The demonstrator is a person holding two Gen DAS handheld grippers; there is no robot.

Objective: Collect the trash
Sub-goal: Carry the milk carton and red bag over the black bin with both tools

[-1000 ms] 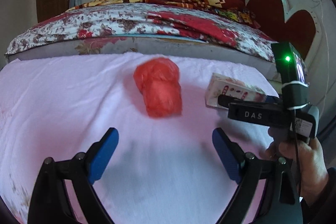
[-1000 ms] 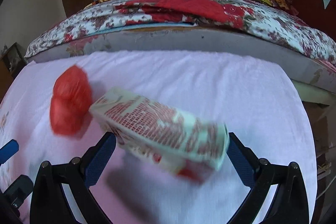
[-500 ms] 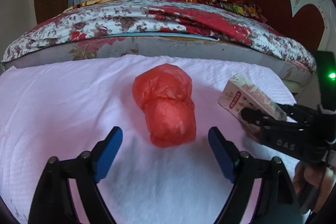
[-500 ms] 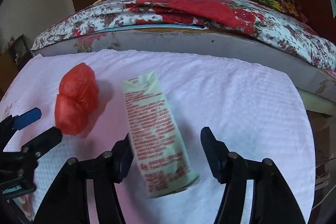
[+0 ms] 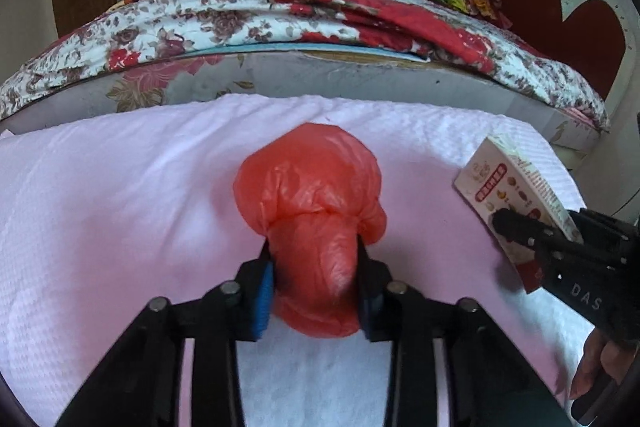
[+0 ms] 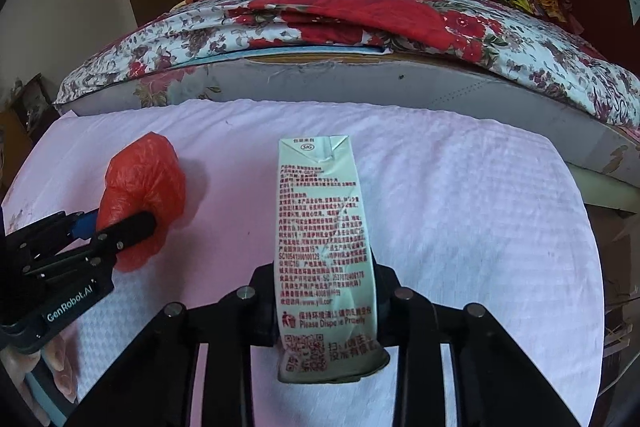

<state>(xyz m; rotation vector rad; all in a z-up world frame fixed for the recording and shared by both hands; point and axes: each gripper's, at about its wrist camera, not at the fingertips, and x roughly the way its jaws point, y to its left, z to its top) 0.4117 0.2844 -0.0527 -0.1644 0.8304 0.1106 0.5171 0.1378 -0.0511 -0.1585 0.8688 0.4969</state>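
The red plastic bag lies on the white cloth that covers the surface in front of the bed; it is bunched and cinched at a waist, and what it holds cannot be seen through the plastic. The left gripper has just been closing, and its blue pads now press on both sides of the bag's nearer lobe, pinching it narrow. To the right of the bag, well apart from it, the drink carton lies lengthwise on the same cloth with its printed side panel up; whether anything is in it cannot be told. The right gripper has also just been closing and its jaws now squeeze the carton's nearer end, the card dented and creased there. The left wrist view shows the carton's front face with small pictures on it and a hand under the right tool, neither seen from the right wrist. The right wrist view shows the carton's dense red print, its folded far end and crumpled near end, and the left tool from the side with fingertips beneath it.
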